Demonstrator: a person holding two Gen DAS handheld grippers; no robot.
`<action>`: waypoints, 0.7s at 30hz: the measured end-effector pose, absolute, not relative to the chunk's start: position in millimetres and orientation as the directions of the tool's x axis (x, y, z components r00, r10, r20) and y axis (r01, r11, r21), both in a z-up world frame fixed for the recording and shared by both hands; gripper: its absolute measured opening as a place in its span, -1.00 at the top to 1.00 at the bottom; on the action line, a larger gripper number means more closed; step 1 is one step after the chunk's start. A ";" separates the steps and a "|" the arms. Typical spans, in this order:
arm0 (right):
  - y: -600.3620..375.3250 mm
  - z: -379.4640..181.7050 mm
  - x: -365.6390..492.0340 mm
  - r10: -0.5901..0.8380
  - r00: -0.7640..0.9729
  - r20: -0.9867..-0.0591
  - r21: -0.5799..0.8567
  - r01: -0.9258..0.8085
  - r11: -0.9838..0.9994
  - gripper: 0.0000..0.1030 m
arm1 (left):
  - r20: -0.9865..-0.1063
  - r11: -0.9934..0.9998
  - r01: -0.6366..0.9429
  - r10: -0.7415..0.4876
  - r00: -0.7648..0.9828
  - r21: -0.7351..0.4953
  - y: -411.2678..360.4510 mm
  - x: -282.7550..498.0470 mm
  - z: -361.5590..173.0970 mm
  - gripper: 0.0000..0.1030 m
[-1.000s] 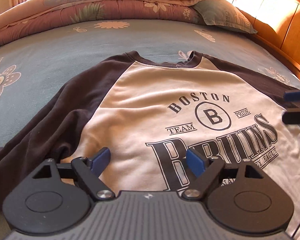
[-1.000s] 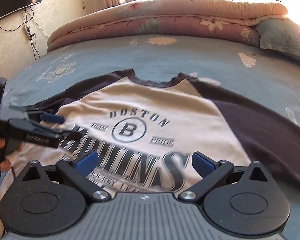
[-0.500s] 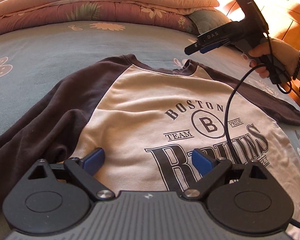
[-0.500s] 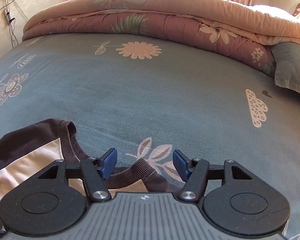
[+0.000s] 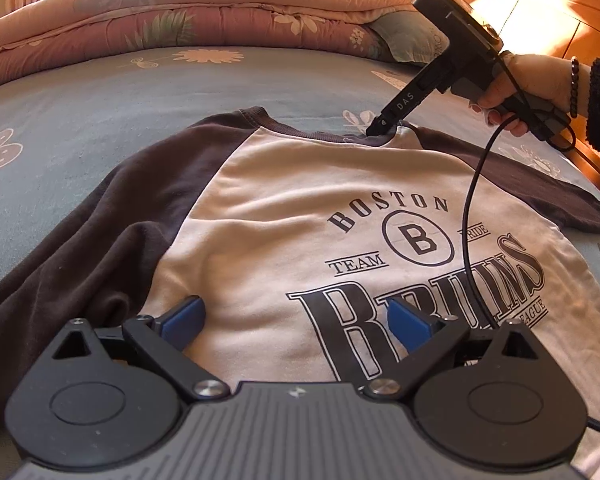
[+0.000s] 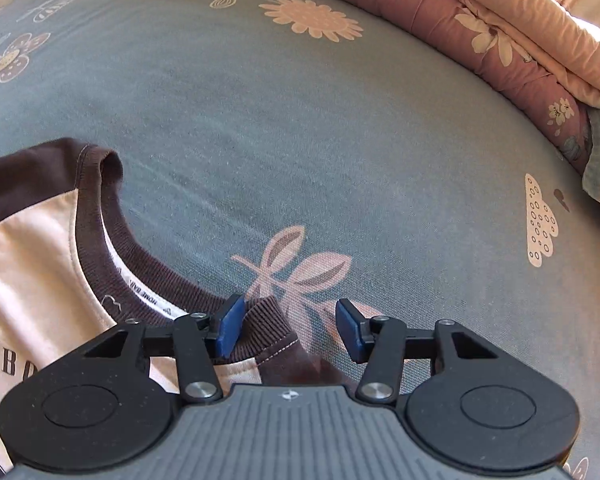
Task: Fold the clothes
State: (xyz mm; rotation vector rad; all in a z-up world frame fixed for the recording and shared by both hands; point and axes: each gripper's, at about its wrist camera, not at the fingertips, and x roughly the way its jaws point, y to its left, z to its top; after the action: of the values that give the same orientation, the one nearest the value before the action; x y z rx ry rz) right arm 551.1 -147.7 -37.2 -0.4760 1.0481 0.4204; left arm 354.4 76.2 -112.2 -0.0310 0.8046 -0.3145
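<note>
We see one shirt [image 5: 284,216] lying face up and spread flat on the bed [image 5: 80,112], its cream body printed with dark lettering and its two dark sleeves running out to either side; the left one is rumpled, the right one lies flatter. Two grippers are in play. Our left gripper [image 5: 296,316] hovers low over the lower front of the shirt with its two blue pads [image 5: 184,314] spread wide, nothing between them. Our right gripper [image 6: 290,328] sits at the collar [image 6: 100,236] near the right shoulder: its jaws are parted, the left pad touching or just beside the ribbed edge of the collar, the right pad out over the bare sheet, so a corner of the ribbing lies between them without being pinched. From the left wrist view the same tool appears from the side, tip down at the neckline, held by one hand [image 5: 528,84] in a dark sleeve cuff with a bead bracelet (a black cable [image 5: 472,208] loops from it down across the shirt's print). One white label [image 6: 148,296] shows inside the back of the collar. At the far edge of the bed we count one folded quilt [image 5: 204,12], pink and peach with flowers, and one pillow [image 5: 408,38] tucked against its right end. The sheet is blue-grey with scattered flower and leaf prints; one leaf sprig [image 6: 296,264] lies just past the right gripper's pads. Wooden panelling [image 5: 548,12] stands behind the hand, lit by sun.
</note>
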 end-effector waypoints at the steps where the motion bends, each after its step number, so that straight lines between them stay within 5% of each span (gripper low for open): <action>1: -146.9 -37.6 550.2 0.099 0.426 -0.899 -0.175 -0.556 0.812 -0.08 | -0.703 0.953 0.265 -0.290 0.649 -0.148 76.7 354.6 -112.5 -0.90; 3: -143.9 -37.4 548.8 0.091 0.417 -0.904 -0.189 -0.582 0.791 0.07 | -0.703 0.953 0.268 -0.289 0.649 -0.145 76.2 354.7 -112.7 -0.91; 4: -141.8 -37.4 547.3 0.110 0.390 -0.914 -0.168 -0.611 0.773 0.45 | -0.704 0.952 0.269 -0.289 0.649 -0.143 76.0 354.7 -112.8 -0.91; 9: -121.1 -39.4 530.2 0.036 0.452 -0.891 -0.309 -0.664 0.681 0.69 | -0.705 0.954 0.262 -0.285 0.649 -0.144 75.9 354.6 -112.1 -0.91; 12: -113.3 -36.1 530.3 -0.033 0.577 -0.816 -0.447 -0.594 0.669 0.71 | -0.706 0.955 0.256 -0.286 0.648 -0.151 77.9 354.4 -111.3 -0.91; 18: -120.2 -50.6 544.9 -0.054 0.609 -0.791 -0.441 -0.508 0.740 0.67 | -0.706 0.955 0.240 -0.290 0.646 -0.172 83.7 354.2 -109.2 -0.91; 21: -126.9 -27.9 537.0 0.004 0.630 -0.777 -0.376 -0.469 0.799 0.23 | -0.706 0.955 0.232 -0.292 0.645 -0.183 86.6 354.0 -108.1 -0.91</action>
State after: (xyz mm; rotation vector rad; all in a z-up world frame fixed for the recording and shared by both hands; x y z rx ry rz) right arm 537.0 -126.9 -27.9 -0.5991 0.8563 0.2900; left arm 354.0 86.6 -108.1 -0.0778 0.8170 -0.2982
